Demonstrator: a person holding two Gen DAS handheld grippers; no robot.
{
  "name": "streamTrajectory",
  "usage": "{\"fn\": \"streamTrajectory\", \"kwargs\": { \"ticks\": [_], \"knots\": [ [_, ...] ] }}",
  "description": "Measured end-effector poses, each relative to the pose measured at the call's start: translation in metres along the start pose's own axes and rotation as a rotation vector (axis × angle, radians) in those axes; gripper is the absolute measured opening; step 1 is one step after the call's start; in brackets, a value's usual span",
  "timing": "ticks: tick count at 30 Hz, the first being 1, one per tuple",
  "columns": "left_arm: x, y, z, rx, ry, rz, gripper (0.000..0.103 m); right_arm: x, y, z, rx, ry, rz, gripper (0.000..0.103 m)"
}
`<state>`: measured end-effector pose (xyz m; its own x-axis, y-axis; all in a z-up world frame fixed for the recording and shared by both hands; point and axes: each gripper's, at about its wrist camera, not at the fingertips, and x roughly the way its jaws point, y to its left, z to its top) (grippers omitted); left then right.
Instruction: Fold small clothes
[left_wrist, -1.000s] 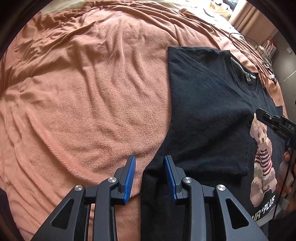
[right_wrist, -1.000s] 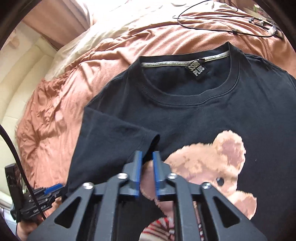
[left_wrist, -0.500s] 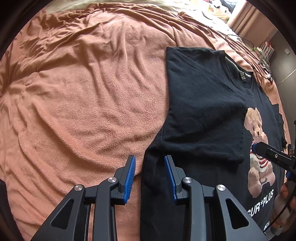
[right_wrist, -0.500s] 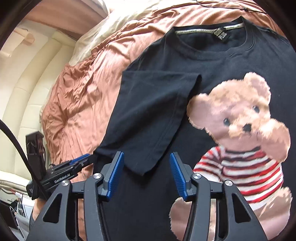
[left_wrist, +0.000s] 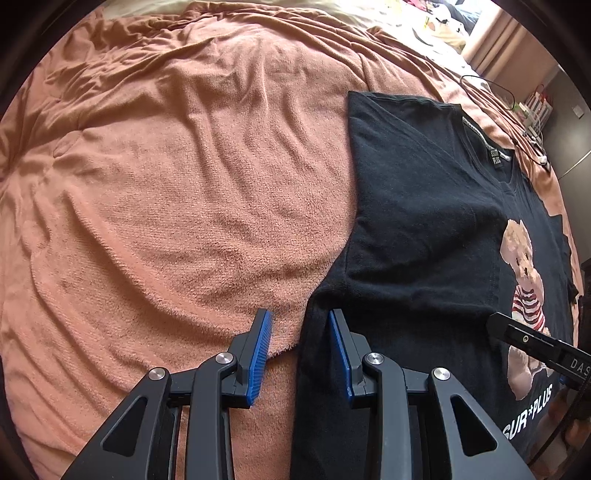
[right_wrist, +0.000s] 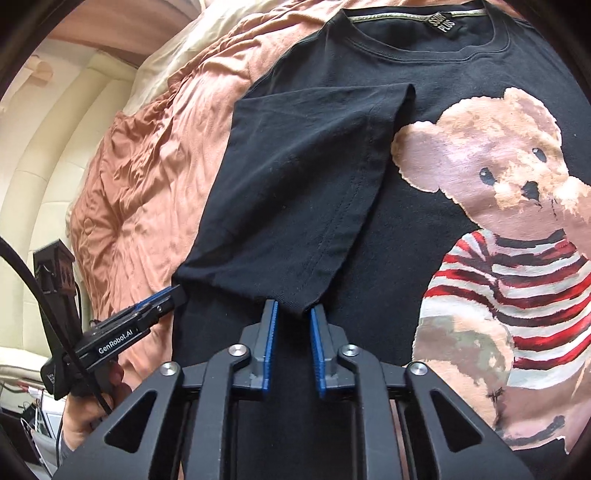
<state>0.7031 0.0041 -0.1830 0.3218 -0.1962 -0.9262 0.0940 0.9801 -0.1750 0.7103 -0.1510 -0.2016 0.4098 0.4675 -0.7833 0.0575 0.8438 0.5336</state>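
Note:
A black T-shirt (left_wrist: 417, 229) with a teddy bear print (right_wrist: 517, 229) lies flat on a salmon blanket. Its near sleeve (right_wrist: 303, 192) is folded inward over the chest. My left gripper (left_wrist: 300, 336) is open, its fingers straddling the shirt's side edge just below the folded sleeve. My right gripper (right_wrist: 291, 325) is open and empty, its tips right at the lower corner of the folded sleeve. The left gripper also shows in the right wrist view (right_wrist: 162, 302), at the shirt's side edge. The right gripper's finger shows at the right edge of the left wrist view (left_wrist: 532, 343).
The salmon blanket (left_wrist: 177, 184) covers the bed, wrinkled to the left of the shirt. A cream pillow or sheet (right_wrist: 192, 48) lies at the head. Cables and small items (left_wrist: 517, 110) lie beyond the collar. A padded cream headboard (right_wrist: 48, 158) stands at the left.
My right gripper let go of the sleeve, opened wide and pulled back down the shirt, then narrowed at the sleeve's lower corner. My left gripper stayed open at the shirt's side edge.

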Motion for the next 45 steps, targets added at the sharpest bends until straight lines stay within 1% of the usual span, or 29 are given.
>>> {"fn": "streamTrajectory", "kwargs": {
  "ticks": [1,2,6,10,12,15,18,20,21,23,27,29,32,36,40,41,43,45],
  "knots": [
    [0.0,0.001,0.001,-0.003,-0.002,0.001,0.034,-0.003,0.002,-0.003,-0.012,-0.007,-0.001,0.005],
    [-0.001,0.001,0.002,-0.007,-0.003,0.0,0.034,-0.007,0.006,-0.002,-0.032,-0.015,-0.004,0.004],
    [-0.001,0.003,0.003,-0.019,-0.004,-0.001,0.033,-0.027,0.025,-0.011,-0.089,-0.06,-0.003,0.003],
    [-0.002,0.002,0.001,-0.021,-0.003,0.006,0.033,-0.046,0.033,-0.013,-0.101,-0.099,0.012,0.003],
    [-0.003,0.003,0.001,-0.024,0.003,0.008,0.033,-0.047,0.032,-0.017,-0.089,-0.081,-0.009,0.006],
    [-0.008,0.003,0.0,-0.013,0.003,0.017,0.033,-0.048,0.022,-0.019,-0.068,-0.04,0.004,0.006],
    [-0.02,0.004,0.003,-0.01,-0.017,0.018,0.033,-0.054,0.016,-0.016,-0.077,-0.047,-0.021,0.008],
    [-0.03,0.005,0.007,-0.017,-0.038,0.021,0.033,-0.058,0.014,-0.013,-0.077,-0.049,-0.037,0.019],
    [-0.033,0.006,0.009,-0.023,-0.047,0.019,0.033,-0.061,0.014,-0.012,-0.077,-0.054,-0.038,0.02],
    [-0.038,0.005,0.012,-0.028,-0.059,0.014,0.033,-0.063,0.016,-0.01,-0.088,-0.063,-0.041,0.021],
    [-0.036,-0.005,0.018,-0.03,-0.075,-0.015,0.033,-0.055,0.02,-0.007,-0.106,-0.073,-0.027,0.02],
    [-0.033,-0.011,0.02,-0.03,-0.087,-0.042,0.033,-0.049,0.021,-0.003,-0.118,-0.083,-0.025,0.02],
    [-0.027,-0.021,0.024,-0.02,-0.097,-0.083,0.033,-0.033,0.02,0.002,-0.123,-0.072,-0.021,0.02],
    [-0.013,-0.032,0.028,-0.001,-0.092,-0.107,0.025,-0.014,0.018,0.005,-0.139,-0.072,-0.021,0.02],
    [0.003,-0.035,0.027,0.008,-0.062,-0.112,0.024,0.002,0.014,0.002,-0.136,-0.049,-0.009,0.02],
    [0.007,-0.035,0.026,0.016,-0.052,-0.098,0.023,0.005,0.012,0.001,-0.14,-0.046,-0.008,0.02],
    [0.013,-0.034,0.022,0.039,-0.034,-0.059,0.018,0.008,0.012,-0.002,-0.154,-0.04,-0.011,0.02],
    [0.014,-0.033,0.019,0.05,-0.03,-0.059,0.016,0.009,0.014,-0.006,-0.172,-0.036,-0.019,0.02]
  ]
}}
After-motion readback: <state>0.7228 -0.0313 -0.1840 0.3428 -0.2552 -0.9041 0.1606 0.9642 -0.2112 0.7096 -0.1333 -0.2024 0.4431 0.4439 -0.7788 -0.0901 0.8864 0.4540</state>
